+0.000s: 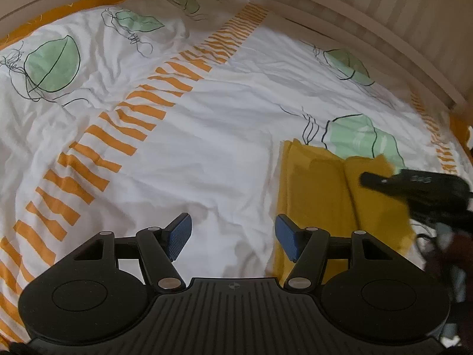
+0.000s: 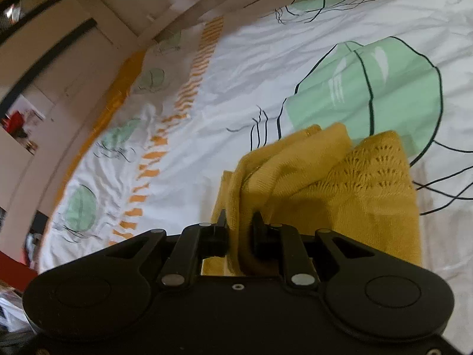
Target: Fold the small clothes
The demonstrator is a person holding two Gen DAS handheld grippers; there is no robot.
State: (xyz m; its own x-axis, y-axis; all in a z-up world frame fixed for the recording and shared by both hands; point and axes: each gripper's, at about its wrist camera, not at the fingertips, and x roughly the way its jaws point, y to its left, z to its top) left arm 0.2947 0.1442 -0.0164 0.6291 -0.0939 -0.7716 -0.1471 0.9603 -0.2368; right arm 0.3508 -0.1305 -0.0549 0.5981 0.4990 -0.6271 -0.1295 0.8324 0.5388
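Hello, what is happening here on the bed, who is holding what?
A person is folding a small mustard-yellow knitted garment on a bed covered by a white duvet with green and orange prints. The right gripper is shut on a bunched edge of the garment and lifts that part. The left gripper is open above the duvet, beside the garment's left edge, holding nothing. The rest of the garment lies flat on the bed.

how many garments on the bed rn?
1: a mustard knit garment on the jellyfish-print duvet, one bunched edge pinched in the right gripper. Left gripper is open, empty. Others may lie out of frame.
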